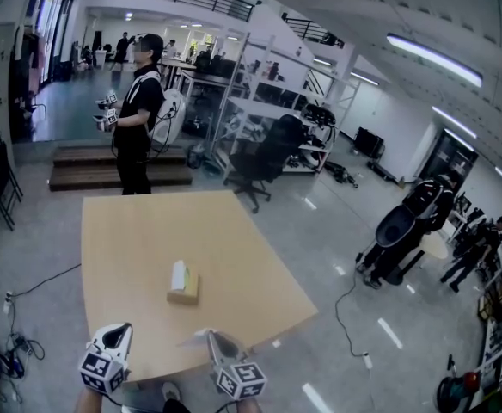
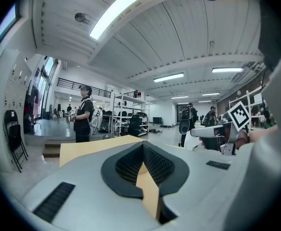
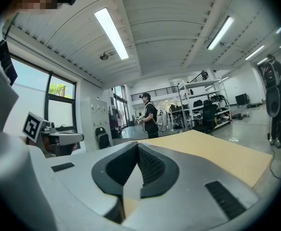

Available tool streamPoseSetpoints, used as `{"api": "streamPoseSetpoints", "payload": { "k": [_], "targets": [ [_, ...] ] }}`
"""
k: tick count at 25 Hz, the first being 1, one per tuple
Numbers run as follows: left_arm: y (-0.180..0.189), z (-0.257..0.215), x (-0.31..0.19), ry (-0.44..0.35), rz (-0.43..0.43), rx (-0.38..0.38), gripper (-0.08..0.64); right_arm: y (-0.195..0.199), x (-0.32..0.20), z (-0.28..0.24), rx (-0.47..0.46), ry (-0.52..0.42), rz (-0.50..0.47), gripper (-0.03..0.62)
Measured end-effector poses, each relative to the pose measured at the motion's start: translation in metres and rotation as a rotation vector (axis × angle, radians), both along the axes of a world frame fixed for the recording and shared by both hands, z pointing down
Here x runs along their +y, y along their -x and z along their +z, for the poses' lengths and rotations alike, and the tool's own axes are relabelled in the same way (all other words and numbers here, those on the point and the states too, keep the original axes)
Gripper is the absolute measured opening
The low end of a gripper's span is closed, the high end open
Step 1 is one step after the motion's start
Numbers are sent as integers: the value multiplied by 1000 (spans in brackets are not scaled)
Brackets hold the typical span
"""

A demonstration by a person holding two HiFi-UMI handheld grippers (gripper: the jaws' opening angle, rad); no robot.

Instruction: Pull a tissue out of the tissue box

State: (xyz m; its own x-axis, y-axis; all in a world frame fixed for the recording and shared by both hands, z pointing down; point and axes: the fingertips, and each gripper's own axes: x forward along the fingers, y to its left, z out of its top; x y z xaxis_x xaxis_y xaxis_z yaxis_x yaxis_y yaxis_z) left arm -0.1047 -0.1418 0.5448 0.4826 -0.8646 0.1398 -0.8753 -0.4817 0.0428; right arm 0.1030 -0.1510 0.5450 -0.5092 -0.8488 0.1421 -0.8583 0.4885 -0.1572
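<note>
Light wooden counter (image 1: 148,248) stands on a grey floor (image 1: 337,256). One tissue box (image 1: 183,283) rests flat near the counter's middle.

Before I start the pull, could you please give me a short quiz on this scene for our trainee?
1. True or false: the tissue box lies on the table, apart from both grippers.
2. What do the left gripper and the right gripper hold? A) a tissue B) the box C) nothing
3. Fill in: the jaws of both grippers stand ____.
Key: 1 true; 2 C; 3 shut.
</note>
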Motion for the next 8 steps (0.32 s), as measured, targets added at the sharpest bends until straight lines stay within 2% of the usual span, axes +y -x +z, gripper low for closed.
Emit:
{"api": "streamPoseSetpoints", "payload": {
  "k": [8],
  "targets": [
    [8,-1,0,5,-18,-4,8,12,-3,4,-2,-3,-17,3]
  ]
}}
